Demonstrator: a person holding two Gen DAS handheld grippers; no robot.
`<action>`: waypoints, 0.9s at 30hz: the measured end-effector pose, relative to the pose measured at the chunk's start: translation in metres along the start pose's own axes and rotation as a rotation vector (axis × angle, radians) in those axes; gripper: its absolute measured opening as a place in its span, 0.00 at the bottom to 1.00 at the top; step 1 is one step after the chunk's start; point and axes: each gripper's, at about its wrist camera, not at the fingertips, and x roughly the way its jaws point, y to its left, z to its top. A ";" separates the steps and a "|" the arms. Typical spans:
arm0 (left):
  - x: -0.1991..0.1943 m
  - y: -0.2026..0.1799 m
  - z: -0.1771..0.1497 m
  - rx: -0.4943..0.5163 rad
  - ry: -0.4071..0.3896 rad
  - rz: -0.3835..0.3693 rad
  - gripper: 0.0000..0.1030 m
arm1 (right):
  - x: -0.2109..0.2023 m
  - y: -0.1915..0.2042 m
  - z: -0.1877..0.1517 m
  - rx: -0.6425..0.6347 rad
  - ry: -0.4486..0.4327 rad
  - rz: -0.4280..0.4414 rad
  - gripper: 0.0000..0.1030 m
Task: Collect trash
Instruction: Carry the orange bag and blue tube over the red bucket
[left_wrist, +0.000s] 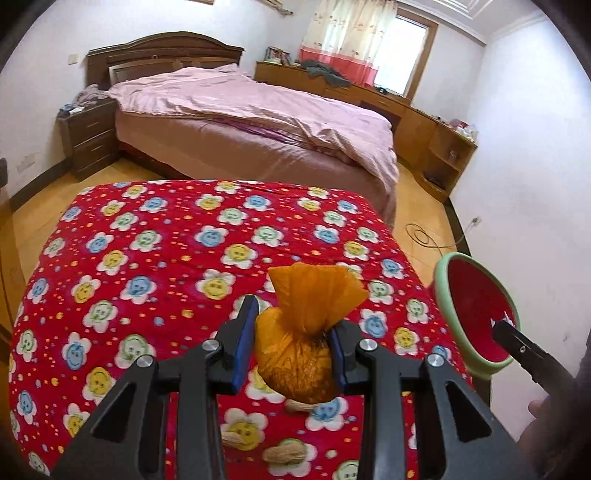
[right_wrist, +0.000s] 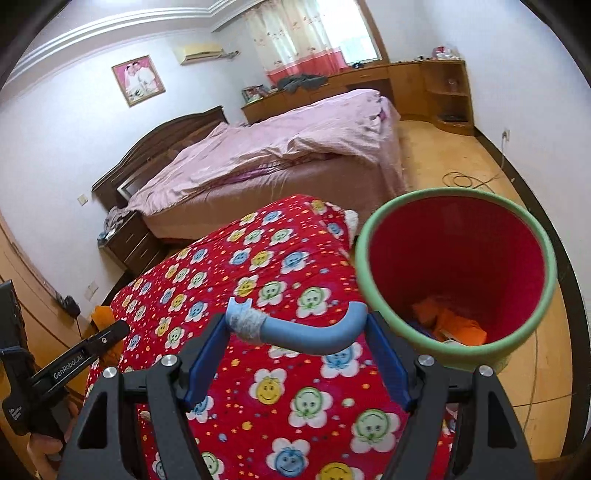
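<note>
Trash held in both grippers above a red flowered quilt (left_wrist: 155, 258).
Left gripper (left_wrist: 291, 347) clenched an orange bag (left_wrist: 295, 354); right gripper (right_wrist: 295, 350) grasped a blue hook (right_wrist: 306, 332) beside the red bin (right_wrist: 458, 273).

Partly hidden behind the orange bag (left_wrist: 295, 354): one peanut (left_wrist: 301, 406); cut off below by the black gripper frame: two more peanuts (left_wrist: 284, 456); too jumbled to identify: orange scraps at the bottom of the bin (right_wrist: 458, 218); motion-blurred: that bin's rim.
</note>
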 end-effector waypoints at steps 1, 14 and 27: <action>0.001 -0.004 -0.001 0.005 0.003 -0.006 0.34 | -0.002 -0.004 0.000 0.008 -0.003 -0.002 0.75; 0.018 -0.069 -0.005 0.119 0.049 -0.114 0.34 | -0.019 -0.060 0.004 0.120 -0.048 -0.051 0.75; 0.062 -0.152 -0.009 0.232 0.112 -0.247 0.35 | -0.038 -0.122 0.017 0.186 -0.086 -0.119 0.75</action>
